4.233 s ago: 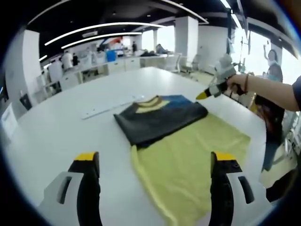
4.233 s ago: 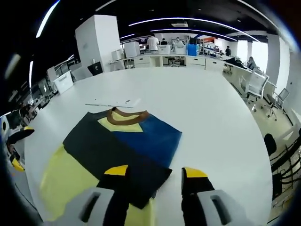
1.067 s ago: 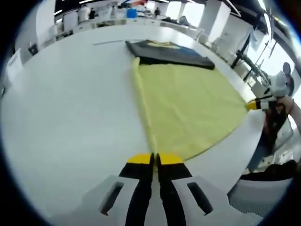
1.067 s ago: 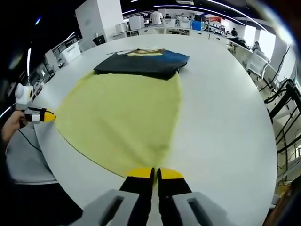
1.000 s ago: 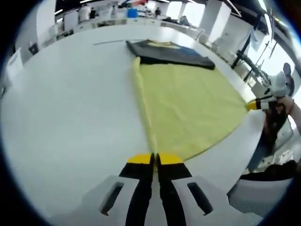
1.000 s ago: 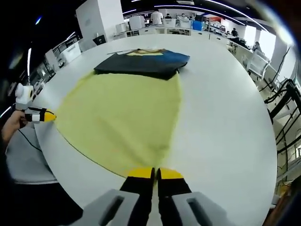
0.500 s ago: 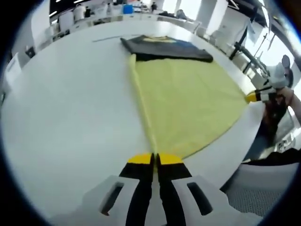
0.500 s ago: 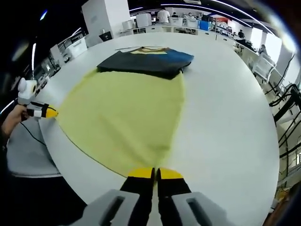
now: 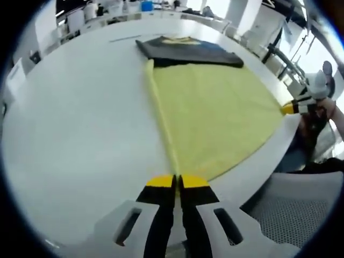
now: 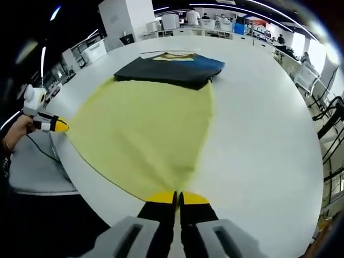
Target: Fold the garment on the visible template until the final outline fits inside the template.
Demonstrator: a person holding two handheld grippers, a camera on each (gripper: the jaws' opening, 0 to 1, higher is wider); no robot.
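The garment lies on the white table [image 9: 75,118], its yellow lower part [image 9: 215,113] stretched flat toward me. Its dark and blue upper part [image 9: 185,51] is folded at the far end. My left gripper [image 9: 177,180] is shut on one yellow hem corner. In the right gripper view the same yellow cloth [image 10: 145,129] and dark folded part [image 10: 172,67] show, with my right gripper [image 10: 177,196] shut on the other hem corner. Each gripper also appears at the other view's edge: the right gripper [image 9: 293,107] and the left gripper [image 10: 56,127], both at the table rim.
A pale strip [image 9: 126,37] lies on the table beyond the garment. A mesh chair [image 9: 293,212] sits below the table edge. A person's hand [image 10: 13,134] holds the far gripper. Desks and people fill the office background.
Since 4.2 s ago both grippers have shut on the yellow hem corners and pulled the lower part out flat. Over the last second both views shifted slightly back toward the table edge.
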